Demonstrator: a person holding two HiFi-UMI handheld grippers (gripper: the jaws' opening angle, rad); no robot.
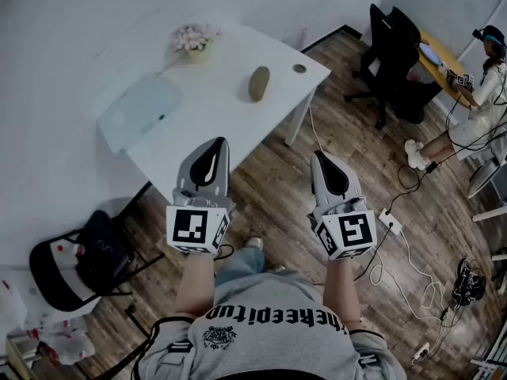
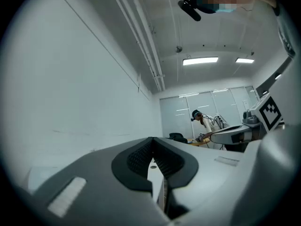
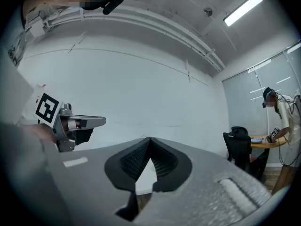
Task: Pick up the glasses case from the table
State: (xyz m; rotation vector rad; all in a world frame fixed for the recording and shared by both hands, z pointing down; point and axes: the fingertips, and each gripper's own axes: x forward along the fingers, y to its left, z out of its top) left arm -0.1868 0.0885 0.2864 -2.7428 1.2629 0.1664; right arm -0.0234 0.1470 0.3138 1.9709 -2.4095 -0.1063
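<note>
The head view is looking steeply down on the desk (image 1: 226, 108) from well above. Both gripper views are sitting close behind their jaws, facing roughly level; all three are sharing the distant person (image 1: 485, 77)

One white surface (image 1: 226, 97) carries four things: one olive glasses case (image 1: 259, 83), one small pot of pink flowers (image 1: 196, 43), one pale blue flat slab (image 1: 141, 111) and one small dark disc (image 1: 299, 68). There are two grippers, the left gripper (image 1: 215, 143) and the right gripper (image 1: 322, 157). Two chairs stand on the floor, a black office chair (image 1: 392, 42) and a second chair (image 1: 75, 264). One other person (image 1: 482, 85) is present. One white power strip (image 1: 390, 221) lies on the floor.
</note>
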